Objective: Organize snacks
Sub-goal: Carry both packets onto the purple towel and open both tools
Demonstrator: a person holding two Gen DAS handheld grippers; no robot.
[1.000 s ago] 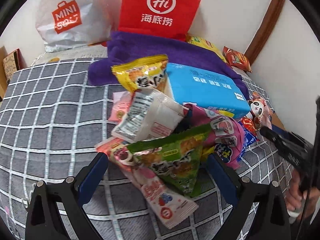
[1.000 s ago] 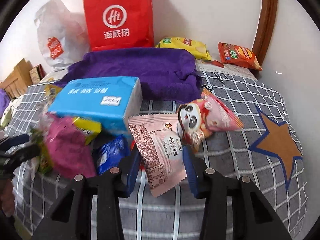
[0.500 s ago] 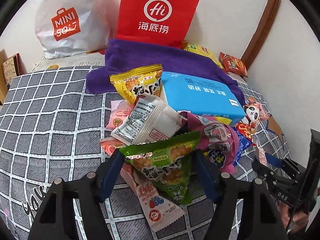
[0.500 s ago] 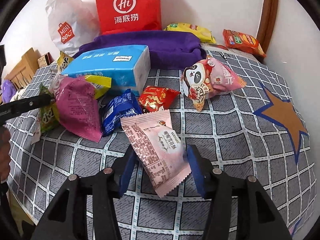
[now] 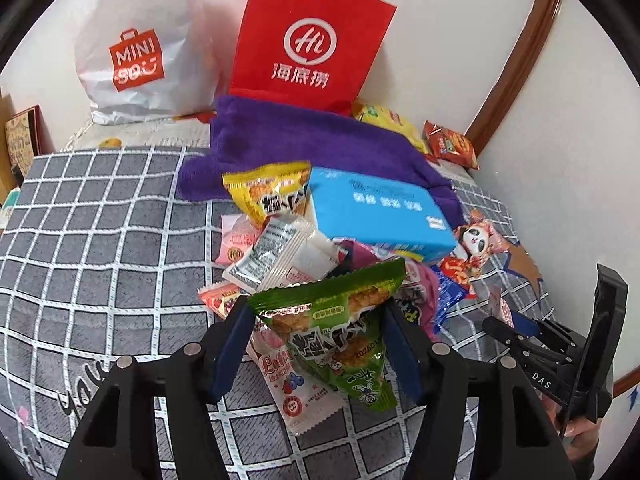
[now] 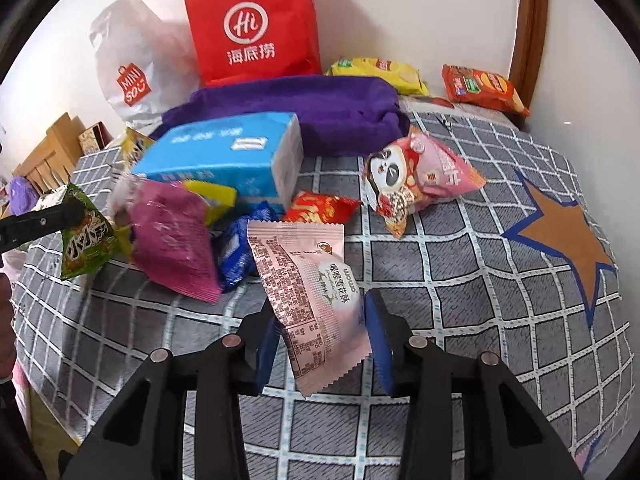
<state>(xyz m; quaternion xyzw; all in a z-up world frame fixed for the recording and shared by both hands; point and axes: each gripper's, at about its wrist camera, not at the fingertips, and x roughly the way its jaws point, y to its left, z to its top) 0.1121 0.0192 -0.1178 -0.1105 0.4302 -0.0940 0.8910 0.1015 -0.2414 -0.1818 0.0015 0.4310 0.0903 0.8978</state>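
In the left wrist view, the left gripper (image 5: 320,344) is closing on a green packet (image 5: 340,336); its blue pads press both sides of the packet, which hangs lifted over the bed (image 5: 100,240) with its lower corner free. Under it lies a pink strip packet (image 5: 296,384), and behind it the snack pile: a white packet (image 5: 280,252), a yellow packet (image 5: 272,196) and a blue box (image 5: 376,212) in front of a purple towel (image 5: 304,136). A red bag (image 5: 308,40) and a white bag (image 5: 136,44) stand at the wall. At the right edge the right gripper (image 5: 516,328) shows, but its jaws are hard to read from this side. The green packet is puffy and slippery, so in my judgement it may slip out or turn if the hand moves fast, and its hanging corner may catch the strip packet. In the right wrist view, the right gripper (image 6: 320,340) is closing around a pale pink packet (image 6: 312,292). The left pad touches it, while beside the right pad a thin gap seems to remain, so the hold looks weak. The packet stands tilted above the checked cover, near a magenta packet (image 6: 172,236), a blue packet (image 6: 240,252), a small red packet (image 6: 320,208) and a panda packet (image 6: 412,184). If the pinch is only on the flat edge, the packet may fold or drop back on the bed. The two grippers are also near each other over the pile, so they may bump.
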